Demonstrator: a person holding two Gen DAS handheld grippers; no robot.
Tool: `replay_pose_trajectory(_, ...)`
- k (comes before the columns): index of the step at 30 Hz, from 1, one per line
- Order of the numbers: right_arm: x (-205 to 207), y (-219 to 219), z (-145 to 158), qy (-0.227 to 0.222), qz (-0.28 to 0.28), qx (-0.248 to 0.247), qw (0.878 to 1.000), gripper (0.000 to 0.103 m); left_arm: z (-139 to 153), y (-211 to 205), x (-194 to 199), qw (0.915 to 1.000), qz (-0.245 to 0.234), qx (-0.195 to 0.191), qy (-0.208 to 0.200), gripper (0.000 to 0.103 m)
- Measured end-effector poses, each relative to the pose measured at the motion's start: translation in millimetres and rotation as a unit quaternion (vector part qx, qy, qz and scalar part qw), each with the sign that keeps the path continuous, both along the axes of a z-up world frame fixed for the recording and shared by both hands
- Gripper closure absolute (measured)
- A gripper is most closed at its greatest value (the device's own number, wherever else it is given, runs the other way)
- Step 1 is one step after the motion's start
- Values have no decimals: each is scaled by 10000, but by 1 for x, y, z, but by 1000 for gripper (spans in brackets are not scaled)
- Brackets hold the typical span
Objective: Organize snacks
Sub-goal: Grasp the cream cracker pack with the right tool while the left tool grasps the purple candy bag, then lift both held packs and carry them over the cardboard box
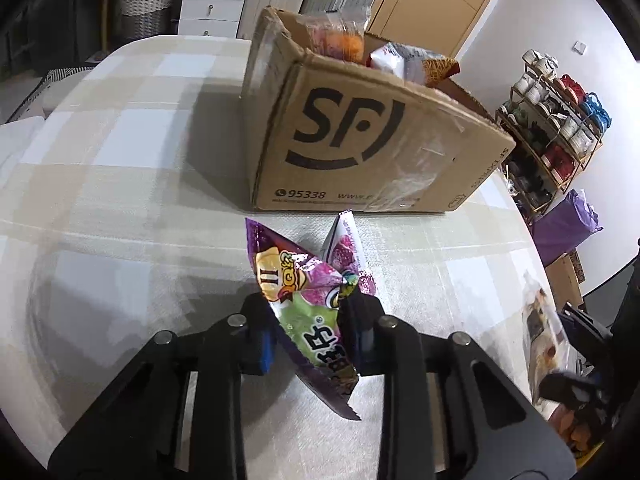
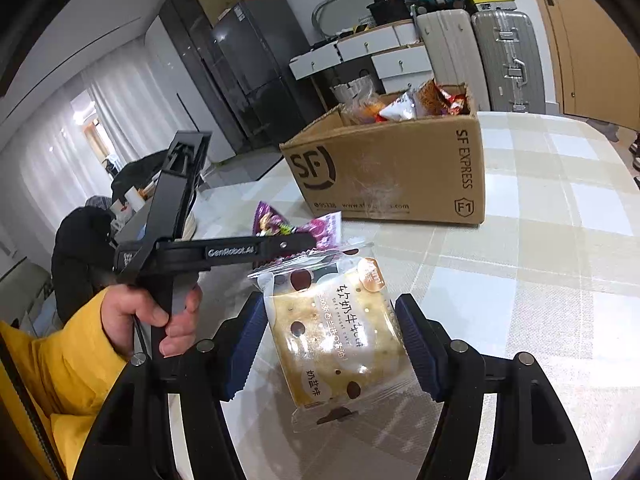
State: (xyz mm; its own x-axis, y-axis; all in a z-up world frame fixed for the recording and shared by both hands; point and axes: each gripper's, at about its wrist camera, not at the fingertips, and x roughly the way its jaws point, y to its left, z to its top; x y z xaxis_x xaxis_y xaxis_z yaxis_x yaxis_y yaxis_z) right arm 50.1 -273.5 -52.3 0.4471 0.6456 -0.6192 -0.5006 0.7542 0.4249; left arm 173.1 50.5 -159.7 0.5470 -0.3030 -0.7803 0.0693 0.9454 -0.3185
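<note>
The left tool [image 1: 308,320] pinches a purple snack bag [image 1: 308,300] before the cardboard box [image 1: 360,140]. The right tool [image 2: 332,344] grips a nougat cracker packet [image 2: 332,328] above the desk [image 2: 540,260].

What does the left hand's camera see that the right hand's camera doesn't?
Only the left wrist view shows the shelf of cups by the wall and a purple bag on the floor.

Only the right wrist view shows the person's hand in a yellow sleeve, the black fridge, and the cracker packet's front between the right gripper's fingers.

Both show the cardboard box full of snacks, the checked table, and the purple snack bag pinched in the left gripper.
</note>
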Motion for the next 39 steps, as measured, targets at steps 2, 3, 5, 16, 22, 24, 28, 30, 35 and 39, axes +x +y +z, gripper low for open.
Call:
replay_pose_trajectory(2, -1, 0, 5, -48, -38, 32, 10000, 36, 8, 4, -7, 9999, 45, 54, -74, 79)
replay_pose_trajectory(3, -3, 1, 8, -114, -67, 26, 9999, 36, 12, 7, -11, 9999, 34, 44, -124, 79)
replay_pose_trajectory(5, -5, 1, 16, -171, -76, 118, 9998, 36, 23, 15, -22, 9997, 54, 17, -254, 79)
replay_pose_trajectory(16, -21, 13, 84, -860, -219, 357, 9954, 36, 110, 20, -99, 9913, 114, 299, -1276, 79)
replay_pose_trajectory(22, -41, 18, 121, -1282, -356, 574, 9894, 36, 162, 18, -151, 9805, 179, 568, -1872, 79)
replay_pose_trajectory(24, -47, 17, 130, -1345, -396, 658, 9879, 36, 176, 18, -167, 9772, 178, 587, -2032, 79)
replay_pose_trajectory(28, -64, 15, 144, -1505, -488, 783, 9843, 36, 199, 17, -195, 9725, 145, 602, -2246, 79)
replay_pose_trajectory(30, -71, 15, 149, -1586, -488, 760, 9832, 36, 207, 18, -209, 9701, 150, 611, -2344, 79)
replay_pose_trajectory(35, -84, 12, 162, -1776, -564, 764, 9795, 36, 224, 25, -232, 9673, 203, 582, -2461, 79)
replay_pose_trajectory(39, -85, 10, 171, -1914, -571, 757, 9769, 36, 235, 24, -237, 9650, 207, 625, -2537, 79)
